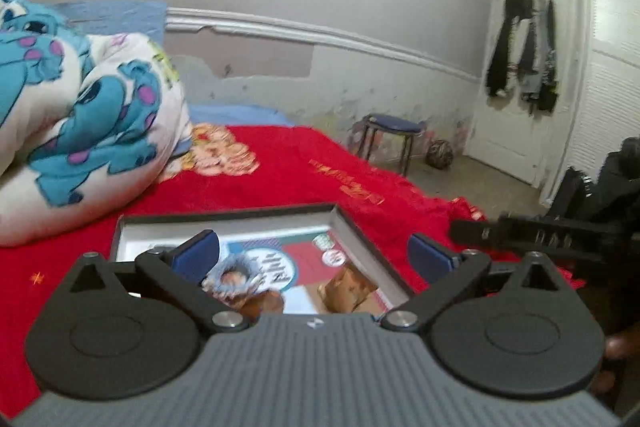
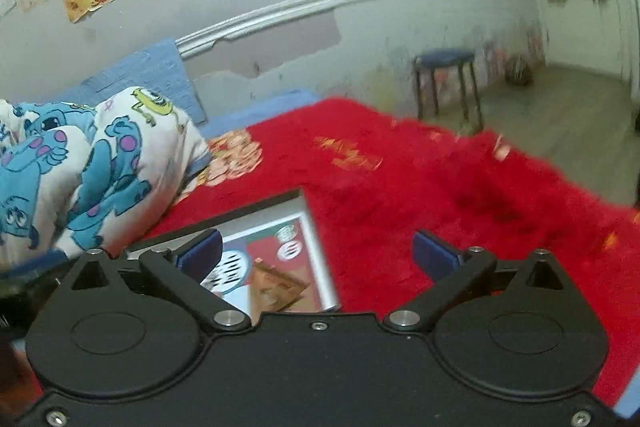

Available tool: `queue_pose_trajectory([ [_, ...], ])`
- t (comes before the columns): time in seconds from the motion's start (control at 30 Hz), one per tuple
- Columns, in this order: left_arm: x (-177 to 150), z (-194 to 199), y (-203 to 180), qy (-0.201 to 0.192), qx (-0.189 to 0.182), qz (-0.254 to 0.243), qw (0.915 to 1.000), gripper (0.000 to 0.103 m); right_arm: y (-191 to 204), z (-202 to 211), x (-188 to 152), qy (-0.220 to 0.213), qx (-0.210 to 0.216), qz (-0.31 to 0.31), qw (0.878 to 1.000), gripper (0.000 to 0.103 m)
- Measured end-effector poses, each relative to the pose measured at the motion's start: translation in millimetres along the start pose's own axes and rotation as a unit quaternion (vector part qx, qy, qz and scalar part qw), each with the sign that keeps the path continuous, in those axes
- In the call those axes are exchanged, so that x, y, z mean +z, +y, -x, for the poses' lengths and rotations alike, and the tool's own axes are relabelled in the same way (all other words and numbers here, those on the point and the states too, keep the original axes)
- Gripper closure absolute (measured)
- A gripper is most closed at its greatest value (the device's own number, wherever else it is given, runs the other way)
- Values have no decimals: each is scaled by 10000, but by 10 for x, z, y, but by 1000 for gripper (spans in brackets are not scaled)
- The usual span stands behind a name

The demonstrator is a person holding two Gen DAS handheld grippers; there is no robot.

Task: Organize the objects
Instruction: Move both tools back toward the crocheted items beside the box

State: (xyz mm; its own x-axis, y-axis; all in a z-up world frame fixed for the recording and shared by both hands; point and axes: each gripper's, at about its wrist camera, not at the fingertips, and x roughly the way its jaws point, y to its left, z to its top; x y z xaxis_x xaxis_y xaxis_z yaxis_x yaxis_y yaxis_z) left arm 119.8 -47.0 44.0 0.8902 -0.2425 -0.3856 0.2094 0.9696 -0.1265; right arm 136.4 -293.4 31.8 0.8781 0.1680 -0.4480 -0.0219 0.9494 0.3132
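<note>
Left wrist view. Left gripper [image 1: 314, 255]: jaws spread wide, nothing between the pads. Shallow box [image 1: 352, 227]: open-topped, set on the red blanket [image 1: 304, 167] toward its near edge, a printed sheet laid flat inside. Cartoon-print pillow [image 1: 92, 131]: at the blanket's left edge, apart from the box. Right gripper [image 1: 532, 235]: seen side-on past the box's right wall; its state cannot be told here.

Right wrist view. Right gripper [image 2: 316, 255]: jaws spread wide, empty, above the blanket [image 2: 440, 187] just right of the box [image 2: 320, 267].

Step judged: box placed and let go, both tools clear of it. Next move judged: another loose item is to be located, none being visible on the blanket.
</note>
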Motion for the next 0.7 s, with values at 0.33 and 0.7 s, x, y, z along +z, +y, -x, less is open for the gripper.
queue_pose_trajectory([
  [0.33, -304, -136, 14, 347, 61, 382, 9987, 0, -141, -266, -184, 10, -102, -508, 9987, 0],
  [0.7, -587, -275, -243, 670, 175, -134, 9975, 1, -375, -465, -265, 373, -220, -1067, 9934, 0],
])
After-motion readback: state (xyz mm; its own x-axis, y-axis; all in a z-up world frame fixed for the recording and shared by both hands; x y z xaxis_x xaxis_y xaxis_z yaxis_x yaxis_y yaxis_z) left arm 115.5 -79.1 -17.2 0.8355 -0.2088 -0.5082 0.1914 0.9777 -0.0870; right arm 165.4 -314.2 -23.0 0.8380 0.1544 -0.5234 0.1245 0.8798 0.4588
